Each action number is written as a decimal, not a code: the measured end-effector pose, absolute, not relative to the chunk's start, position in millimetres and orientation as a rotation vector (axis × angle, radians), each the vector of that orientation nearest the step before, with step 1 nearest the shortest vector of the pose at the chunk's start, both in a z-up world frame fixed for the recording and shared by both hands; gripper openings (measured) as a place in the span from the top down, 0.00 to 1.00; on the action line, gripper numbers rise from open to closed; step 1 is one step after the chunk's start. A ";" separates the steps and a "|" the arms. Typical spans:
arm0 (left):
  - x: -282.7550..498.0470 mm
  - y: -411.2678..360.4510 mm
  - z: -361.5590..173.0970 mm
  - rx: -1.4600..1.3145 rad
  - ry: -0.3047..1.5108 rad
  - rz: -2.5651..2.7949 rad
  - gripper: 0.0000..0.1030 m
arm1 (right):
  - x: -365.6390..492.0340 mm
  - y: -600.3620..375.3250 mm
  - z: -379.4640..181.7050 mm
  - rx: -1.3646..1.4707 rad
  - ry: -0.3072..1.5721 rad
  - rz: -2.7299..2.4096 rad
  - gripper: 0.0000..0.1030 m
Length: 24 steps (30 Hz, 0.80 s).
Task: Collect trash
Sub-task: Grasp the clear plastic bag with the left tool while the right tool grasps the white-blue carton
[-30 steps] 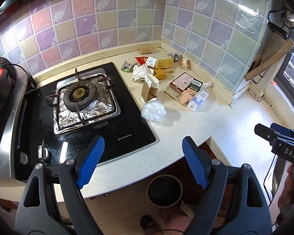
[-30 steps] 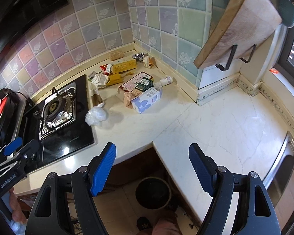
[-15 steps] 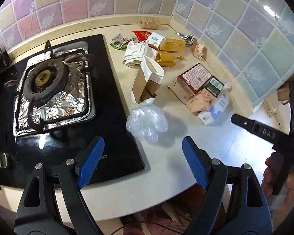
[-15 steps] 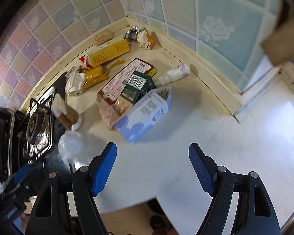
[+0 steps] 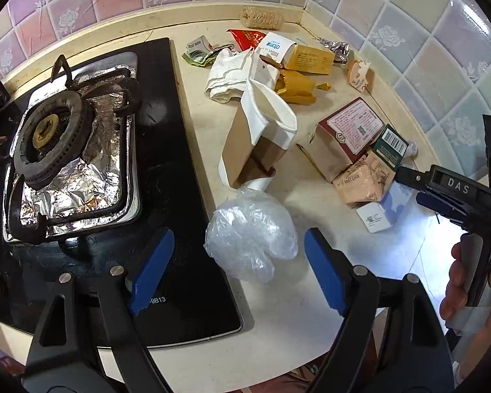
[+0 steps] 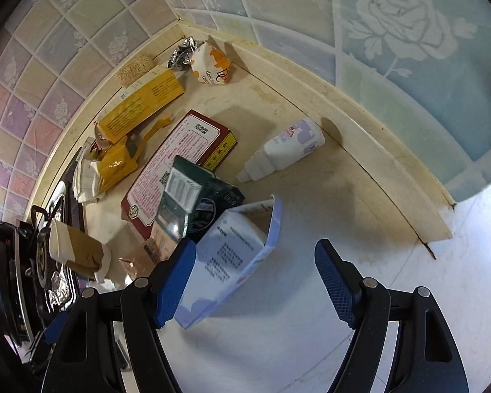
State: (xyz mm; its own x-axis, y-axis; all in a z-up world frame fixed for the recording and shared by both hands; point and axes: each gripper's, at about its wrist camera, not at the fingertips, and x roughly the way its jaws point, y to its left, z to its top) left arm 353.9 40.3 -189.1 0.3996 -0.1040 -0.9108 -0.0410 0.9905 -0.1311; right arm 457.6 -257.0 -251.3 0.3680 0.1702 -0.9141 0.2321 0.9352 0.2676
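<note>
Trash lies scattered on the cream counter in the tiled corner. A crumpled clear plastic bag [image 5: 250,235] sits at the stove's edge, between and just ahead of the open blue pads of my left gripper [image 5: 237,268]. Behind it lies a brown and white paper bag [image 5: 255,140]. My right gripper [image 6: 255,281] stands open over a pale blue and white carton [image 6: 232,262], whose near end lies beside the left pad without being pinched. Beyond the carton lie a dark green packet [image 6: 193,199], a red box [image 6: 180,157], a small white bottle [image 6: 281,150] and a yellow box [image 6: 140,111].
A black gas stove [image 5: 81,150] with foil under the burner fills the left. A white cloth [image 5: 229,72], red wrapper [image 5: 245,37], foil scrap [image 6: 181,54] and torn orange-white wrapper [image 6: 212,68] lie near the wall. A hand [image 5: 468,281] holds the right gripper at the left wrist view's right edge.
Both grippers have come down and forward toward the counter. The plastic bag now lies between the left pads, and the blue carton sits under the right gripper. Both stay open.
</note>
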 end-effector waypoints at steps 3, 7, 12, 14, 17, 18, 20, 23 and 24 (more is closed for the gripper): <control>355.7 42.0 -191.4 -0.145 1.163 -0.037 0.22 | 464.1 -253.5 -254.8 0.405 1.206 -0.036 0.25; 358.9 43.4 -194.0 -0.148 1.166 -0.038 0.22 | 472.4 -246.1 -258.5 0.430 1.231 -0.039 0.26; 362.7 43.5 -198.4 -0.151 1.171 -0.043 0.22 | 479.6 -237.1 -266.0 0.475 1.283 -0.026 0.44; 364.1 43.9 -200.3 -0.155 1.174 -0.047 0.23 | 478.9 -234.8 -264.9 0.474 1.284 -0.025 0.47; 366.2 43.9 -203.8 -0.163 1.181 -0.052 0.30 | 474.0 -236.1 -265.8 0.499 1.287 -0.017 0.54; 367.3 43.6 -205.4 -0.164 1.187 -0.054 0.32 | 471.6 -237.2 -266.1 0.507 1.285 -0.013 0.56; 368.8 42.7 -208.1 -0.168 1.197 -0.058 0.42 | 466.1 -237.2 -265.8 0.516 1.280 -0.007 0.60; 369.6 41.0 -212.4 -0.181 1.209 -0.067 0.51 | 456.6 -237.5 -263.3 0.508 1.264 0.003 0.65; 369.7 40.6 -212.4 -0.184 1.207 -0.071 0.52 | 452.6 -238.2 -261.9 0.508 1.254 0.006 0.65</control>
State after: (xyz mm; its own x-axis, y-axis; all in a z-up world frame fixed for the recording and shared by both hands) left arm 369.7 40.6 -212.4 0.3558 -0.1526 -0.9220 -0.0428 0.9829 -0.1792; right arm 452.6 -238.2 -261.9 0.3261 0.2769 -0.9039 0.2687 0.8896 0.3695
